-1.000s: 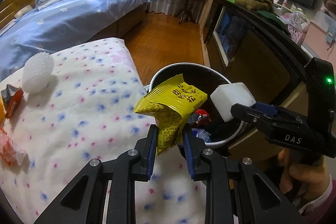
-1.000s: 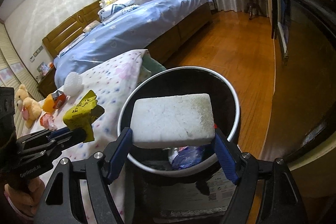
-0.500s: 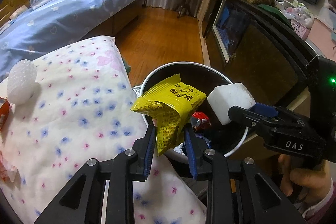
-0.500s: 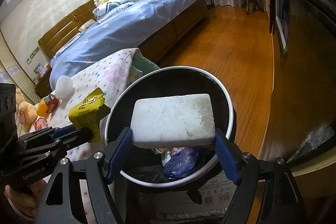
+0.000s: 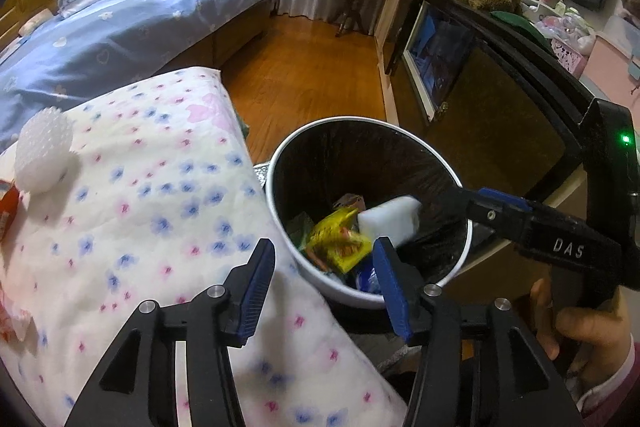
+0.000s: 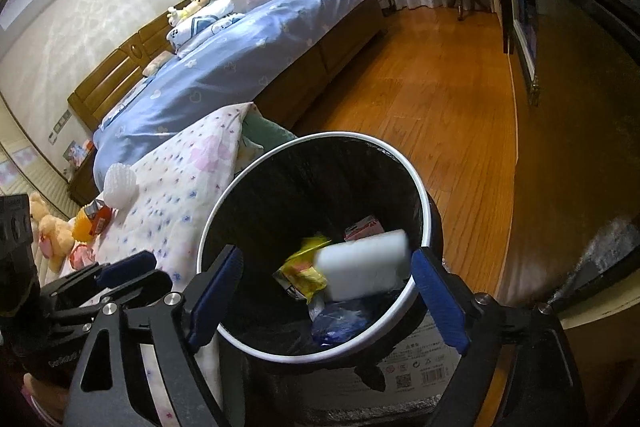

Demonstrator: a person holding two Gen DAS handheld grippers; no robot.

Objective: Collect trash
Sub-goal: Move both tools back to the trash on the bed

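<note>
A round bin (image 5: pixel 360 121) with a white rim (image 6: pixel 320 137) and a black liner stands on the floor beside the quilt. My left gripper (image 5: pixel 322 251) hovers over its near rim; its jaws are opening and nothing is between them. The yellow snack wrapper (image 5: pixel 340 239) lies inside the bin on other rubbish, also in the right wrist view (image 6: pixel 304 267). My right gripper (image 6: pixel 326 259) is above the bin, jaws opening. The white foam block (image 6: pixel 364 263) is blurred and dropping free of the pads. The left wrist view shows that block (image 5: pixel 388 223) under the right gripper (image 5: pixel 500 215).
A floral quilt (image 5: pixel 140 207) lies left of the bin, with a white spiky ball (image 5: pixel 42 155) and orange wrappers (image 6: pixel 92 221) on it. A blue bed (image 5: pixel 120 27) stands behind. A dark cabinet (image 5: pixel 500 99) runs along the right, with wooden floor (image 6: pixel 420 107) between.
Both grippers have opened. The yellow wrapper has fallen from the left gripper into the bin, and the white block has left the right gripper's pads and is falling in.
</note>
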